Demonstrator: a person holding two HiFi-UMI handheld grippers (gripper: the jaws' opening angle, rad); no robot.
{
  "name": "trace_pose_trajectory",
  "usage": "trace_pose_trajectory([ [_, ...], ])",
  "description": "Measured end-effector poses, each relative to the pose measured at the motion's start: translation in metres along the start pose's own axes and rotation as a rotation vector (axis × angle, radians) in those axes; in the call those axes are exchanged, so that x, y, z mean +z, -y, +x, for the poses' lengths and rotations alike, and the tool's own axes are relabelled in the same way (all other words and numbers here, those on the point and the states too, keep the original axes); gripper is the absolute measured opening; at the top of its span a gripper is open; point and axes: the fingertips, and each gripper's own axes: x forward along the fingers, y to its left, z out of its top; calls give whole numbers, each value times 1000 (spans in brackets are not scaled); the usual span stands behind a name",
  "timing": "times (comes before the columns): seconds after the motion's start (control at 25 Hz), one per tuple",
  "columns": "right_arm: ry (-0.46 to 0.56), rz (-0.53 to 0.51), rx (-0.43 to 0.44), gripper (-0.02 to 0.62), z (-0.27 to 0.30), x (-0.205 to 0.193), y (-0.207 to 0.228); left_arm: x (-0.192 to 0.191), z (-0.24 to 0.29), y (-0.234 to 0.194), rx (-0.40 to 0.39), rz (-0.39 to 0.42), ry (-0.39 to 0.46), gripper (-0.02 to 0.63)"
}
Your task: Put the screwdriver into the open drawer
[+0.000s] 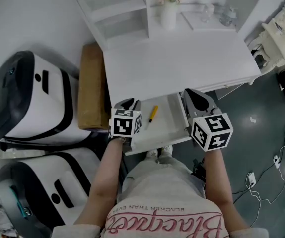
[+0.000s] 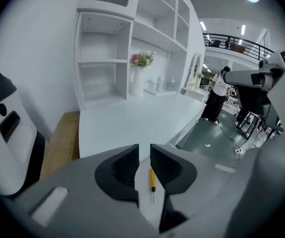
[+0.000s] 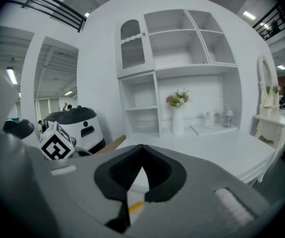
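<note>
Pink-lettered shirt (image 1: pixel 167 207) sits closest under the head camera, and beyond it each hand carries tongs topped by a marker cube. Left tongs (image 1: pixel 127 103) have their tips a narrow slit apart with nothing pinched in it. Through that slit the left gripper view (image 2: pixel 144 150) looks down on the screwdriver (image 2: pixel 152 178). Right tongs (image 1: pixel 197 99) are pressed together at the tips and empty, as their own view (image 3: pixel 141 150) shows. The yellow-handled screwdriver (image 1: pixel 153 114) lies flat in the pulled-out white drawer (image 1: pixel 171 120), between the two tongs and just right of the left pair, touching neither. Ahead of both tongs spreads the white counter (image 1: pixel 182 58), with a vase of flowers (image 1: pixel 168 11) at its far edge before the shelving. Left of the left tongs stands a brown cardboard box (image 1: pixel 92 83), and beyond it a white-and-black machine (image 1: pixel 28 98).
</note>
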Motion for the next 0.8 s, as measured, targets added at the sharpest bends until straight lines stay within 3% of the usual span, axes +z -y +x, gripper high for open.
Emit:
trace_pose_trajectory([
  [0.36,50,-27,2,0,0,22,-2,46,-36,-19,104,27,182,20],
  [0.8,165,-102,-29,0,-6,59,-11,99,-76,-22,145,30,381,17],
])
